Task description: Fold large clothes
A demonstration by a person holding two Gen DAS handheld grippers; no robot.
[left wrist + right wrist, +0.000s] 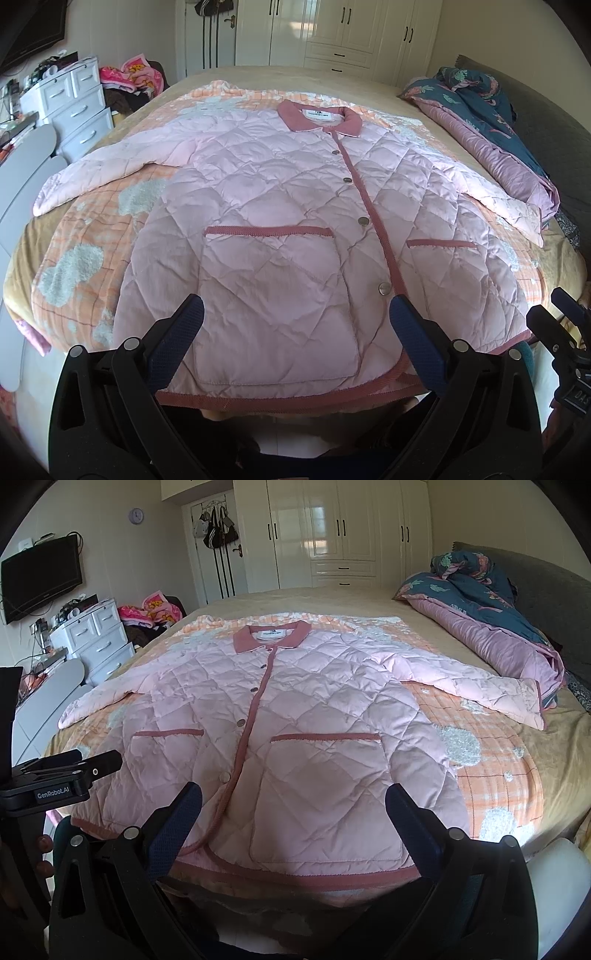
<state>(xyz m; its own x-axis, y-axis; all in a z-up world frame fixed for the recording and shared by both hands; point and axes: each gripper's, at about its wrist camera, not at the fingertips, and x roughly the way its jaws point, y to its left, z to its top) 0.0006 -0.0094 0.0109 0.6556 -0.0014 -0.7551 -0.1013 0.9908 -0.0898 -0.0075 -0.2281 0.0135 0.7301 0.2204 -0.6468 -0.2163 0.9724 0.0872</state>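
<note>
A pink quilted jacket (280,206) is lying flat and buttoned on the bed (221,75), spread front-up over an orange checked blanket (85,236), with both sleeves reaching out to either side. Its darker pink collar (319,118) is lying at the far end from both grippers, and its hem is running just ahead of their fingertips.

The left gripper (297,310) is hovering with its jaws spread wide, holding nothing; the jacket's left-side pocket (273,295) is sitting directly between and beyond its fingers (181,332), and the button placket is running up just beside the inner finger. The right gripper (293,799) is likewise gaping wide and gripping nothing, poised over the hem with the other pocket (325,794) straight ahead between its blue pads (177,819). Whether the fingertips are touching the fabric is not clear.

Each gripper is showing at the edge of the other's view, so they are sitting side by side near the hem. Far beyond them, a white wardrobe (332,531) is standing against the wall; a rolled floral duvet (491,620) is lying off to the right, and a white drawer unit (96,638) is standing off to the left.
</note>
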